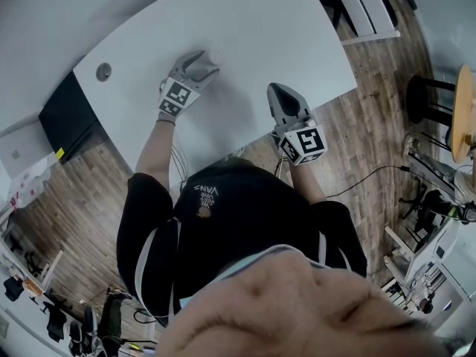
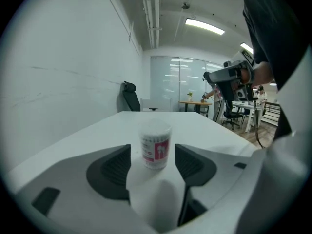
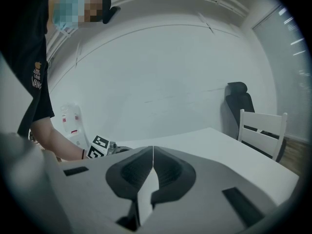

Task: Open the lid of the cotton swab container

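Fingers [image 2: 114, 168] of the left gripper [image 1: 209, 63] stand wide apart, one on each side of the cotton swab container [image 2: 155, 145], with a sliver of white table [image 1: 282, 28] showing between each dark ribbed pad and the container's wall, so the pads are not pressing on it. The container stands upright on the table, its lid on, towards the far left part of the tabletop. The person's left forearm [image 1: 152, 151] is stretched out from the body over the near edge, and that gripper points away and slightly down at the container.

The right gripper [image 1: 274, 89] hovers over the near part of the table, to the right of the left one and well apart from the container. Its fingers [image 3: 168, 172] are pressed together along a thin seam, with nothing between them. It points roughly level towards the far side.

The container's label has a pink panel with white swab shapes and lines of small print that are too small to read. The person's black shirt [image 1: 245, 222] carries the word "VANS" on the chest. Each gripper's cube shows black-and-white square markers.
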Available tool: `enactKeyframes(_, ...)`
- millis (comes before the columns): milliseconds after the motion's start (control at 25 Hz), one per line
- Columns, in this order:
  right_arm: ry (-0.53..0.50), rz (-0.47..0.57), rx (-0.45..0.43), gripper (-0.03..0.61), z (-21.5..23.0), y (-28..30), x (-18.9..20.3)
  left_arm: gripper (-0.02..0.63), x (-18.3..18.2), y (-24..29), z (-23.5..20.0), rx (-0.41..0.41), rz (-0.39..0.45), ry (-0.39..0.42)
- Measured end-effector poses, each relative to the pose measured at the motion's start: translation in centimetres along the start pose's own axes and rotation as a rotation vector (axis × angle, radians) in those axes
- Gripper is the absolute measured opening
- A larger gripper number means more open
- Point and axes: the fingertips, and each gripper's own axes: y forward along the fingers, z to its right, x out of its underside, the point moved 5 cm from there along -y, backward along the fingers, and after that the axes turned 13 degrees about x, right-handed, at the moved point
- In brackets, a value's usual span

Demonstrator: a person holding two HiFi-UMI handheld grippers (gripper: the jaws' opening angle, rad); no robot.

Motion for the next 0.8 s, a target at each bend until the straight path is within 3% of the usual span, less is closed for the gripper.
enactKeyframes(240,-0.002,-0.014,0.009,0.012,0.4,0.1,0.1,0.281,-0.9,0.6,-0.7,0.091,0.011,0.069)
enactKeyframes(400,0.006,-0.017,0.015,0.012,0.6,0.5,0.1,0.281,-1.0,1.3,-0.9,0.149,-0.034,0.102)
enactKeyframes(800,0.014,-0.026,0.021,0.012,1.0,0.5,0.6,0.281,-0.6,3.1,-0.7,0.192,-0.105,0.086)
